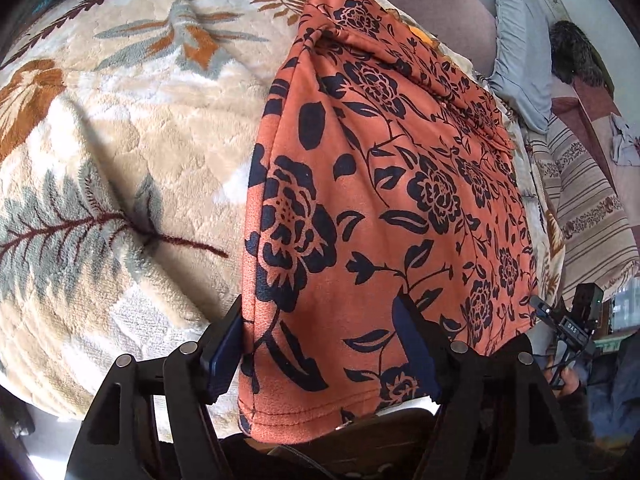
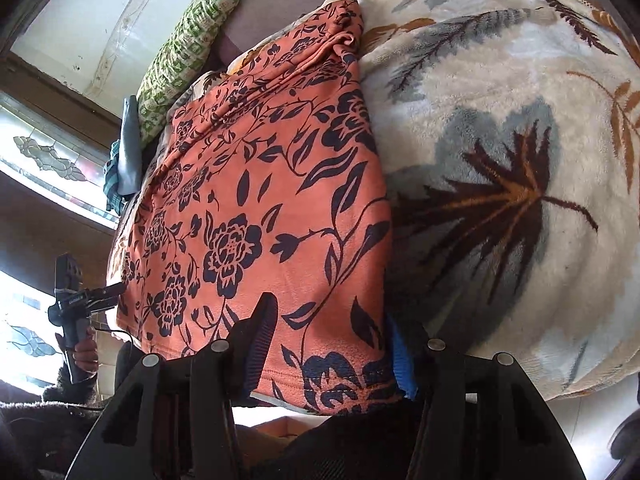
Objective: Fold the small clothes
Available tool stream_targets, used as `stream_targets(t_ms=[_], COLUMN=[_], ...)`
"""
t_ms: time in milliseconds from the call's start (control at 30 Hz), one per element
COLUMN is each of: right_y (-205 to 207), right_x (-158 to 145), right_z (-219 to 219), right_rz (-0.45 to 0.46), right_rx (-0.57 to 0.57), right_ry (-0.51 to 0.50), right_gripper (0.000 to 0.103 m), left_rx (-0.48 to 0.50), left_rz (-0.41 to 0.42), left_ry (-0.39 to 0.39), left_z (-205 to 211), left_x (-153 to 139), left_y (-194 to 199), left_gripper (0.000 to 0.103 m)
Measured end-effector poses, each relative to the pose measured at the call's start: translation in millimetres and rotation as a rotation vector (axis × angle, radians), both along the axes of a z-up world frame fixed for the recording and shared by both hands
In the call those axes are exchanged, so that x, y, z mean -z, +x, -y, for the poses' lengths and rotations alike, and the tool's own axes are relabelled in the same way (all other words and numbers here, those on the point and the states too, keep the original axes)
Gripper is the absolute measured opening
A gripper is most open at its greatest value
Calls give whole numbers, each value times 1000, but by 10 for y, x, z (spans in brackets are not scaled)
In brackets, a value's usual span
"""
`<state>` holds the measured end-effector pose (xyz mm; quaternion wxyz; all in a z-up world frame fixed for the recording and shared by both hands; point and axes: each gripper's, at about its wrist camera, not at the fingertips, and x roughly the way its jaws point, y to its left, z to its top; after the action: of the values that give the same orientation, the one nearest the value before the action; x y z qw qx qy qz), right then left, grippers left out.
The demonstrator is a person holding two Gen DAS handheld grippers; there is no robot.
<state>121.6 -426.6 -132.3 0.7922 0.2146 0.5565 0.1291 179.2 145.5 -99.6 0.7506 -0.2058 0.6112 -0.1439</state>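
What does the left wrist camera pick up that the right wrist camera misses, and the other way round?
Only the left wrist view shows the grey-blue pillow, a striped cloth and the right gripper seen from outside.

Only the right wrist view shows the green patterned pillow, a patterned glass window and the left gripper held in a hand.

Both show the orange floral garment lying on the cream leaf-print blanket, with its near hem between each camera's own open fingers.

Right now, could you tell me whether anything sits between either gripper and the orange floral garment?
Nothing visible does: the left gripper and right gripper each straddle a near corner of the garment, which lies on the blanket.
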Motion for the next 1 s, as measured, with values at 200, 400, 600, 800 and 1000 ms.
stream_targets(t_ms=[200,400,600,800,1000], right_y=[-62,-67,-34,-118,-121], right_x=[-23,42,18,-67,-151], right_z=[75,83,-57,48,169], right_rz=[34,7,9,50,70], right_rx=[21,56,16,92,159], right_ry=[23,24,-89,124,314], right_gripper=[18,22,23,9,9], left_rx=[63,53,54,77,52], left_rz=[13,-2,9,-59,50], left_ry=[18,9,34,-71,-181], left_z=[173,205,278,262,168], left_x=[53,65,68,150,-173], left_y=[-24,16,11,-16,3], left_gripper=[71,73,71,11,10])
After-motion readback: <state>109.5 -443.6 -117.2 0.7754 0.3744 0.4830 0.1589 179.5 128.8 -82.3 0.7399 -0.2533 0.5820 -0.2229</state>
